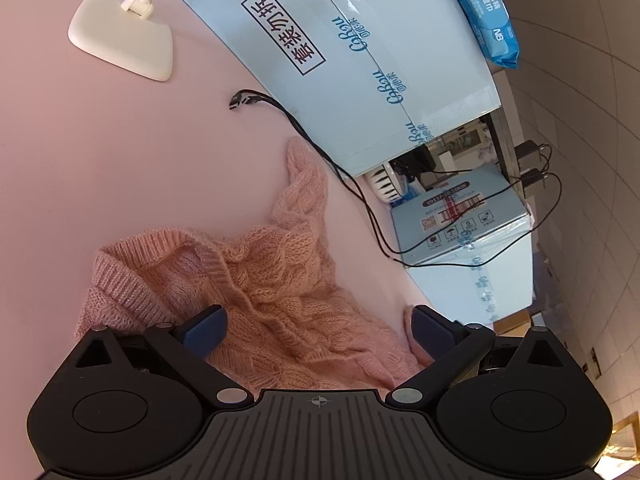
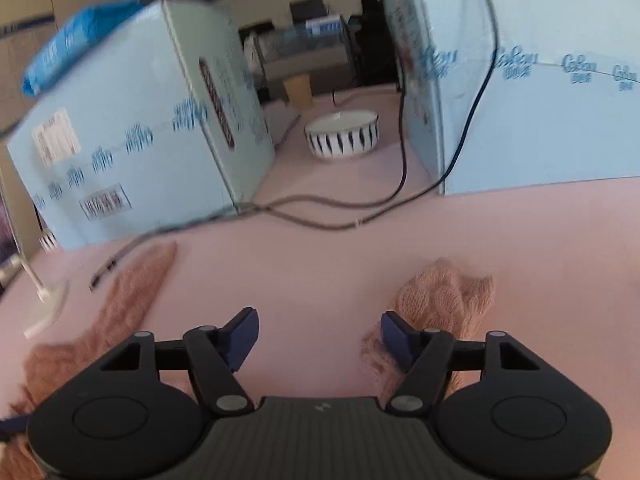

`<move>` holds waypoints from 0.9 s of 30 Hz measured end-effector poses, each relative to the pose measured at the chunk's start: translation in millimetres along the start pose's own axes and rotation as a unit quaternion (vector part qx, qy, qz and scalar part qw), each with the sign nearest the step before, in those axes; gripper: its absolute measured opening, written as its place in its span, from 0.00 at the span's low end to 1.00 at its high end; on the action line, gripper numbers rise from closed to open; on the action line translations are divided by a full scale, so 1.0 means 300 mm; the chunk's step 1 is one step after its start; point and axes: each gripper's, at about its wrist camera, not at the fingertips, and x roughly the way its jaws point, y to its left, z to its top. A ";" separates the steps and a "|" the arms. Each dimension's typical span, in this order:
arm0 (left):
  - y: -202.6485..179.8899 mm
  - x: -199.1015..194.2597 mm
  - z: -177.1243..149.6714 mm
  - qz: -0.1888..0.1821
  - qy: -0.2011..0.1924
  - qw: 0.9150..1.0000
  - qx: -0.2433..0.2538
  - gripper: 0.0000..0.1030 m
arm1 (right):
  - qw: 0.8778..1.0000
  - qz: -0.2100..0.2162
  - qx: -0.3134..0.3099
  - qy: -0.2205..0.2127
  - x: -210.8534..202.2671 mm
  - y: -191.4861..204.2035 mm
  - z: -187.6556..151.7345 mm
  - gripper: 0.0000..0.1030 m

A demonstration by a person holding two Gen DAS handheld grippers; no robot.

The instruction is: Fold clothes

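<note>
Left gripper [image 1: 318, 330] is seen with jaws spread wide, pads apart over the pink knit sweater [image 1: 276, 280], nothing pinched; right gripper [image 2: 316, 334] is likewise spread wide, only bare pink table [image 2: 320, 272] seen between its fingers, nothing held. Sweater is bunched and rumpled on the near part of the table, collar ribbing at near left in the left wrist view, one strip of knit reaching to the far side toward the pale blue box [image 1: 360, 60]. In the right wrist view a knit clump [image 2: 444, 300] is seen just beside the right finger, and another stretch of knit at near left. Fold is judged barely started. Risks: black cable [image 1: 320, 148] is laid across the table touching or just beside the far strip of knit, so it could be snagged and dragged if that strip is pulled. Loose open knit could be caught on a pad edge, or only a single layer could be pinched, leaving the fold uneven. Lamp base [image 1: 124, 36] at far left and striped bowl [image 2: 342, 136] between the boxes are well apart from the cloth, yet could be hit by a wide sweep. Right wrist view is blurred, so the aim for the next grasp may be misjudged.
</note>
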 end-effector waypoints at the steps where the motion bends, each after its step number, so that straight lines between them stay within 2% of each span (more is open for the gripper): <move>1: -0.002 0.001 0.000 0.001 0.000 1.000 0.000 0.97 | 0.999 -0.007 0.012 -0.034 -0.050 -0.047 0.024 0.88; 2: -0.007 0.005 -0.001 0.006 -0.002 1.000 0.000 0.97 | 0.997 -0.014 0.025 -0.066 -0.097 -0.094 0.048 0.95; 4: -0.019 0.011 -0.008 0.017 -0.005 1.000 0.008 0.97 | 0.997 -0.034 0.045 -0.059 -0.121 -0.187 0.086 0.94; 7: -0.035 0.019 -0.021 0.028 -0.007 0.999 0.030 0.97 | 0.992 -0.071 0.105 -0.006 -0.092 -0.353 0.095 0.85; 8: -0.035 0.018 -0.023 0.027 -0.008 0.999 0.032 0.97 | 0.990 -0.077 0.115 0.022 -0.062 -0.392 0.085 0.77; 9: -0.033 0.017 -0.023 0.026 -0.009 0.999 0.032 0.97 | 0.990 -0.079 0.115 0.039 -0.031 -0.406 0.074 0.71; 11: -0.031 0.014 -0.020 0.025 -0.010 0.999 0.027 0.97 | 0.988 -0.069 0.113 0.074 0.042 -0.414 0.049 0.68; 15: -0.034 0.018 -0.018 0.033 -0.012 0.999 0.024 0.97 | 0.993 -0.029 0.075 0.084 0.139 -0.306 0.032 0.73; 16: -0.035 0.019 -0.018 0.035 -0.013 0.999 0.024 0.97 | 0.994 -0.043 0.046 0.085 0.166 -0.257 0.026 0.69; 17: -0.036 0.021 -0.018 0.037 -0.013 0.999 0.024 0.97 | 0.994 -0.057 0.017 0.086 0.192 -0.210 0.019 0.38; 18: -0.036 0.021 -0.018 0.037 -0.013 0.999 0.023 0.97 | 0.993 -0.082 -0.009 0.085 0.204 -0.181 0.013 0.14; 19: -0.035 0.021 -0.017 0.038 -0.014 0.999 0.021 0.97 | 0.991 -0.103 -0.034 0.077 0.213 -0.156 0.006 0.13; 20: -0.033 0.020 -0.016 0.037 -0.015 0.999 0.018 0.97 | 0.993 -0.090 -0.021 0.077 0.213 -0.165 0.011 0.11; 23: -0.032 0.022 -0.014 0.038 -0.018 0.999 0.014 0.97 | 0.993 -0.110 0.005 0.044 0.131 -0.216 0.031 0.10; 25: -0.040 0.027 -0.015 0.051 -0.022 0.998 0.017 0.95 | 0.989 -0.149 -0.010 -0.016 0.028 -0.255 0.055 0.10; 27: -0.048 0.034 -0.018 0.059 -0.026 0.998 0.025 0.95 | 0.985 -0.164 0.016 -0.042 -0.068 -0.311 0.079 0.10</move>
